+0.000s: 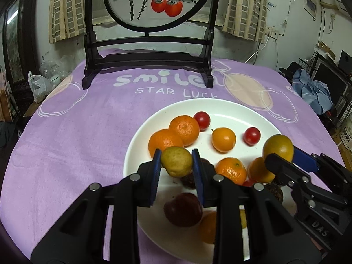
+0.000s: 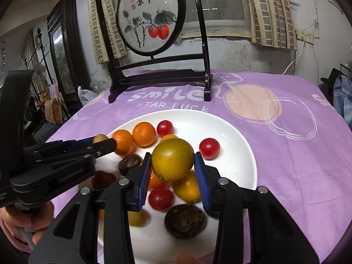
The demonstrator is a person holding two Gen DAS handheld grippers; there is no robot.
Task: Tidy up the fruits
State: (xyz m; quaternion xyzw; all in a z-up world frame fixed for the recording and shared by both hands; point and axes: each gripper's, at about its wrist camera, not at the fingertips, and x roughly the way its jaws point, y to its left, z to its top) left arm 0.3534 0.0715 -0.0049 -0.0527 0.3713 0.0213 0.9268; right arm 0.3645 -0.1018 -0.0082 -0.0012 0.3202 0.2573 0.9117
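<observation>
The left gripper (image 1: 176, 165) was clamped tight on a small yellow-green citrus (image 1: 176, 161), its blue pads pressing both sides, and carried it clear above the near-left part of the white plate (image 1: 228, 110). The right gripper (image 2: 172, 167) was closed to a wider grip on a larger orange-yellow fruit with a greenish top (image 2: 172, 158), likewise lifted above the plate's near-middle. Both held fruits hung free of the plate's surface, touching nothing but the pads. Below them the plate carried the rest: two mandarins (image 1: 176, 135) touching each other at its far-left, two cherry tomatoes (image 1: 202, 120) toward its far side, a small yellow-orange fruit (image 1: 223, 139) near its centre, and at its near side another mandarin, more yellow fruit, a third cherry tomato (image 2: 161, 198) and several dark brown round fruits (image 2: 185, 221). The plate sat on a purple tablecloth (image 1: 77, 143), nearer than a dark wooden stand with a round painted panel (image 1: 147, 50). No second container or sorted group appeared anywhere around the plate, so the sorting seemed barely begun: two fruits were lifted, none visibly set down in a new place, and most of the pile was left to be handled.
</observation>
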